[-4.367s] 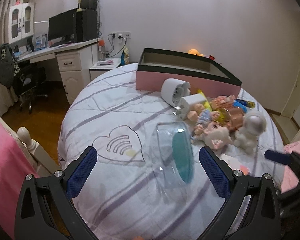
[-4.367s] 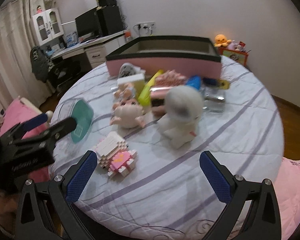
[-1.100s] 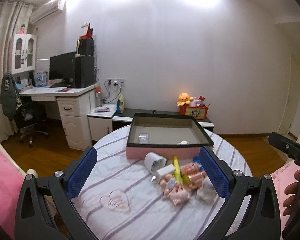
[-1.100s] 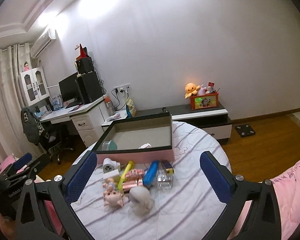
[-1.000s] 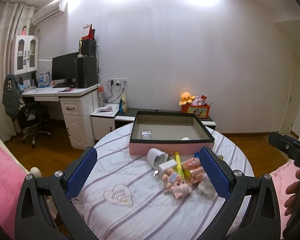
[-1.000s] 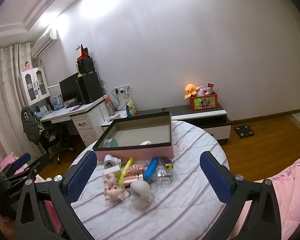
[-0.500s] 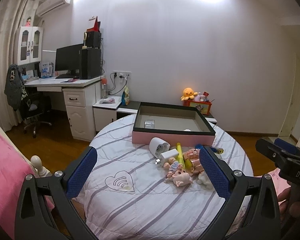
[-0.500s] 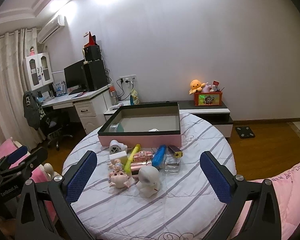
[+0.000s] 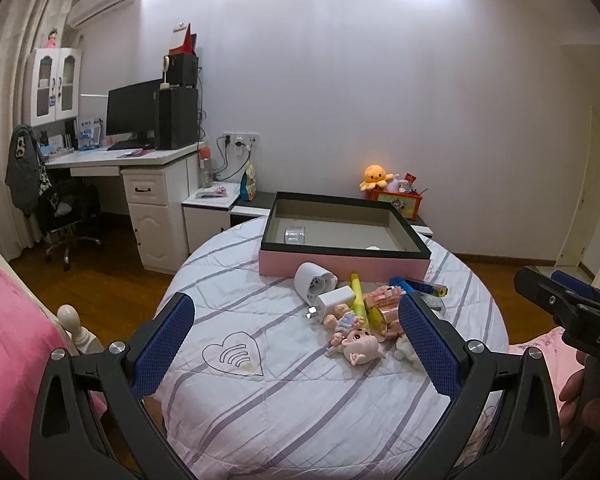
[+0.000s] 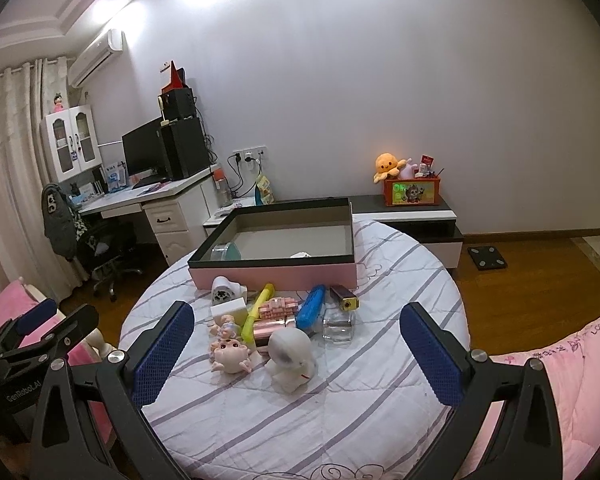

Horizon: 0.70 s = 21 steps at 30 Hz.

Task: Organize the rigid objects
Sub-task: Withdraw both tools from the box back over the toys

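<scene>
The clear container (image 10: 225, 251) now lies in the box (image 10: 276, 271); both hand-held grippers (image 9: 300, 344) (image 10: 296, 354), empty and spread wide, have withdrawn from the remaining toys (image 10: 260, 328).

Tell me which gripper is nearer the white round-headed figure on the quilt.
Right. The right gripper faces the white figure head-on, framed between its open fingers. The left gripper is farther off to the figure's left, its own right finger partly hiding it.

Left of my round bed (image 10: 400, 380) stands a white desk (image 10: 156, 200) bearing a monitor (image 10: 142, 152), an office chair (image 10: 104, 252) before it, and what looks like an orange plush octopus (image 10: 388, 165) far behind.
</scene>
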Motion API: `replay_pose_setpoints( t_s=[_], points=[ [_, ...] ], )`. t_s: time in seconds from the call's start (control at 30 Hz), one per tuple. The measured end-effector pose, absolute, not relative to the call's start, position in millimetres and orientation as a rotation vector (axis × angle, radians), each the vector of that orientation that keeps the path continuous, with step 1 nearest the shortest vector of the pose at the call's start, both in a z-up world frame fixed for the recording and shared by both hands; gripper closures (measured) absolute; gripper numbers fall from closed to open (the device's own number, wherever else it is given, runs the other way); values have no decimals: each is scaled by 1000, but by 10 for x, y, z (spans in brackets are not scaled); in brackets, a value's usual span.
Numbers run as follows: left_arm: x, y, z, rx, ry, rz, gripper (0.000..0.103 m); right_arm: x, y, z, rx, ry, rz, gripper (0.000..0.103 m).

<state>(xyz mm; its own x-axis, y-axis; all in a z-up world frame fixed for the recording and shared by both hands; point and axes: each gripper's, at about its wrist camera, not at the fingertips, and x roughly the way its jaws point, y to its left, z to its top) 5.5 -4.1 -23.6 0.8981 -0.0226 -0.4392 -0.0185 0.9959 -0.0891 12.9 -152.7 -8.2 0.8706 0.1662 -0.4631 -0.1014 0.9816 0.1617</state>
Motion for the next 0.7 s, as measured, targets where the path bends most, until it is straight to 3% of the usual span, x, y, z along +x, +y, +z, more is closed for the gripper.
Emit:
replay_pose_setpoints(
  t_s=[0.7],
  points=[
    [758,-374,-1051,-104,680,-76,0,600,-1704,-891,152,709,133,0]
  ],
)
